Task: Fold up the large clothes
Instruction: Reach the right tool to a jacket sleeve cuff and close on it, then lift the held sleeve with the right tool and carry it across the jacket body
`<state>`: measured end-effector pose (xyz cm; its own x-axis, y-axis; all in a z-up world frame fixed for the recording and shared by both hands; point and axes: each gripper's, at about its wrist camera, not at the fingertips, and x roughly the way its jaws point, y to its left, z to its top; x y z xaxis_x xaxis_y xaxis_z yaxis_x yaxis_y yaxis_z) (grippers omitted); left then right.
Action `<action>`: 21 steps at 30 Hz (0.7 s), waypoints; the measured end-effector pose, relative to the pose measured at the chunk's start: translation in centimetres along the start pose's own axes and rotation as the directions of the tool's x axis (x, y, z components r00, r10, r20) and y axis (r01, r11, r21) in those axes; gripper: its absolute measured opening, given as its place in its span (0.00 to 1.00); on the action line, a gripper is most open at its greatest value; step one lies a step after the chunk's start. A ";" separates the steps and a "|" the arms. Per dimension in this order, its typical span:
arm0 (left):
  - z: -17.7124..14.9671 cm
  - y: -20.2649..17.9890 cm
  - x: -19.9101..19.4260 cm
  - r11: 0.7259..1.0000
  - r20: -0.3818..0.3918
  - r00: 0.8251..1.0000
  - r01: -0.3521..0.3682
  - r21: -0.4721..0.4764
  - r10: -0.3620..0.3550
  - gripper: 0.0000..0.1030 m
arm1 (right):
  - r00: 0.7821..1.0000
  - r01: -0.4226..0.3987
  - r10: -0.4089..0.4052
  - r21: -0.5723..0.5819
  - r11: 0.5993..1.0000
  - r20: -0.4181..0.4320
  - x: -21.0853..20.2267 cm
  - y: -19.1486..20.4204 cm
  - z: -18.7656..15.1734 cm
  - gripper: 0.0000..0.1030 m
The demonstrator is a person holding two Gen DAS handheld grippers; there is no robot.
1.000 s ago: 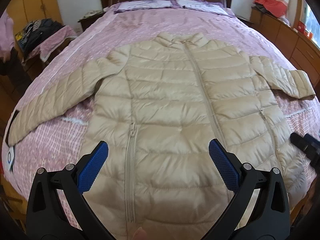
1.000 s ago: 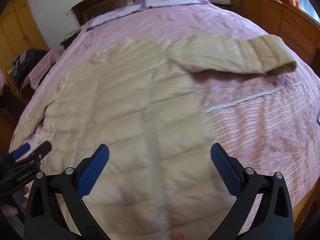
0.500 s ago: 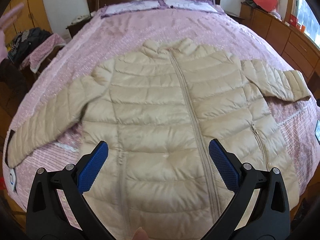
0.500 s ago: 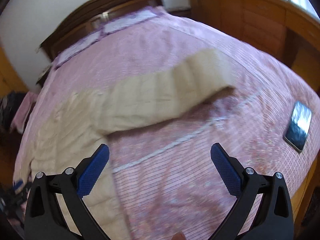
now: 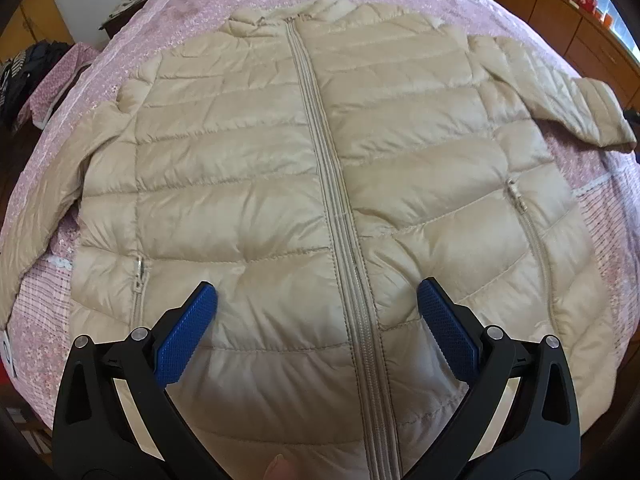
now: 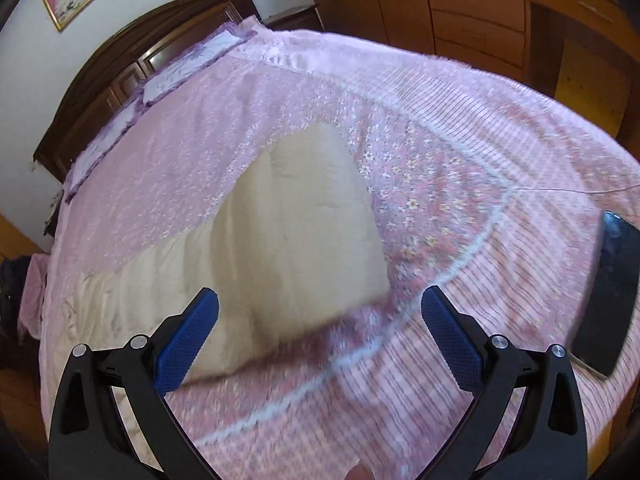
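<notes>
A beige puffer jacket (image 5: pixel 280 168) lies face up and zipped on the pink bedspread (image 6: pixel 460 152), collar toward the headboard (image 6: pixel 132 60), hem at the foot edge, both sleeves spread toward the side edges. The left gripper (image 5: pixel 317 300) hangs over the lower front, jaws wide apart, holding nothing. The right gripper (image 6: pixel 320 304) is also spread and empty, over the sleeve (image 6: pixel 296 232) end. A phone (image 6: pixel 612 292) lies by the right edge
</notes>
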<state>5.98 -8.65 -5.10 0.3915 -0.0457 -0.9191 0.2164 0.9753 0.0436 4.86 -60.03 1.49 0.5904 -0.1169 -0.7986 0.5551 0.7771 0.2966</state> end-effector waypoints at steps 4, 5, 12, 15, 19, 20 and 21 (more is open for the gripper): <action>-0.1 -0.1 0.5 1.000 -0.014 1.000 0.008 0.000 -0.008 0.97 | 0.998 0.004 -0.003 0.015 1.000 -0.058 2.9 0.0 0.5 0.95; -0.2 -0.1 0.7 1.000 -0.025 1.000 0.011 0.002 -0.010 0.97 | 0.998 0.007 -0.006 0.010 1.000 -0.069 3.4 0.2 0.5 0.95; 0.1 -0.3 2.0 1.000 -0.069 0.997 0.017 0.012 -0.016 0.97 | 0.978 -0.033 0.042 0.048 0.998 -0.203 6.8 0.4 -0.2 0.54; 0.5 -0.4 2.2 0.999 -0.088 0.996 0.025 0.033 -0.022 0.97 | 0.978 -0.034 0.038 0.023 0.999 -0.205 6.3 0.9 -0.4 0.35; 1.7 -0.1 2.6 0.997 -0.122 0.992 0.039 0.070 -0.030 0.97 | 0.976 -0.080 0.076 -0.013 0.997 -0.204 4.5 2.1 -0.2 0.15; 2.0 0.0 2.7 0.996 -0.132 0.991 0.044 0.077 -0.033 0.97 | 0.977 -0.082 0.073 -0.037 0.996 -0.201 3.9 2.7 -0.2 0.14; 2.2 0.0 2.6 0.995 -0.144 0.989 0.050 0.088 -0.037 0.97 | 0.977 -0.088 0.071 -0.077 0.993 -0.200 3.1 3.5 -0.2 0.13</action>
<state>8.97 -9.27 -6.63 0.2500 -0.0504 -0.9669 0.3133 0.9491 0.0315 8.52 -57.49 -0.07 0.4988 0.0643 -0.8643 0.4543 0.8298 0.3240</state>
